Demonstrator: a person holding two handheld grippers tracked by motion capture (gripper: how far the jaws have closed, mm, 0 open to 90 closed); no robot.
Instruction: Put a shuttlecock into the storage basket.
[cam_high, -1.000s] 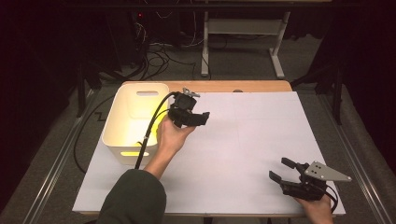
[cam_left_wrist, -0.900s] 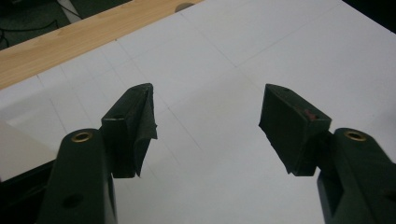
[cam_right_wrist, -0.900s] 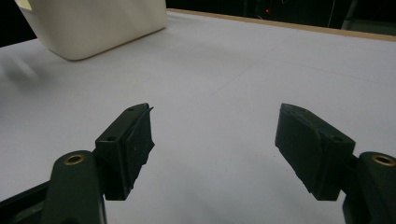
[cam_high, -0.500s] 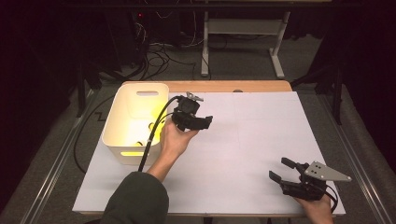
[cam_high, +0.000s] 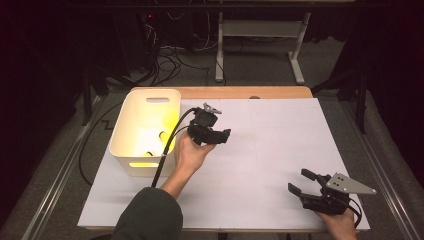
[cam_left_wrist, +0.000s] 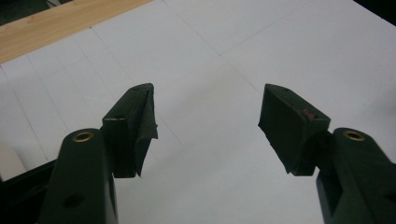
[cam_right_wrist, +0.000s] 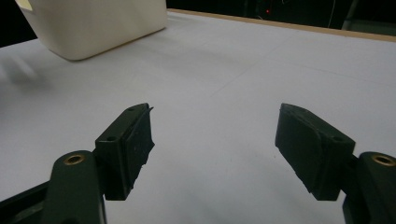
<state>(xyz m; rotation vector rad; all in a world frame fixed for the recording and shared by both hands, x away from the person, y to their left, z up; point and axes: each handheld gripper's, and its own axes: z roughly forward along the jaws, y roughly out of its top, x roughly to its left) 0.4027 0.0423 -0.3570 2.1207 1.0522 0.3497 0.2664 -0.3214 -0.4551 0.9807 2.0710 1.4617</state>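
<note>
— Well, status of the left gripper (cam_high: 223, 136)?

— Shifted over the last second: drawn off the right rim of the bin (cam_high: 122, 162), now hanging just beside that rim above bare tabletop (cam_high: 280, 135). Fingers (cam_left_wrist: 135, 121) spread wide, nothing between them.

— Meaning for the work?

— Judged a withdrawal after a drop into the bin, with the hand free for a fresh pick. Cannot confirm the contents: a few small dark bits on the yellow-lit floor of the bin, too small to tell.

— And the right gripper (cam_high: 298, 180)?

— Unmoved in that second. Held well apart from the bin, far to its right and nearer the person. Fingers (cam_right_wrist: 133, 140) likewise released and empty.

— Placement of the bin?

— Upright and level. Left edge of the tabletop just beside its left wall, and the wooden strip (cam_high: 240, 93) just beyond its far wall.

— Edges to mind?

— Two. First, the right rim of the bin, with the left gripper's cable (cam_high: 167, 150) trailing close along it. Risk of a snag or a nudge on any quick swing back. Second, the near edge of the tabletop, far right of the bin and directly under the right gripper. No margin there for setting anything down.

— Open room?

— Ample. Bare white sheet all the way right of the bin, nothing lying between the two grippers. Free travel in that whole stretch.
</note>
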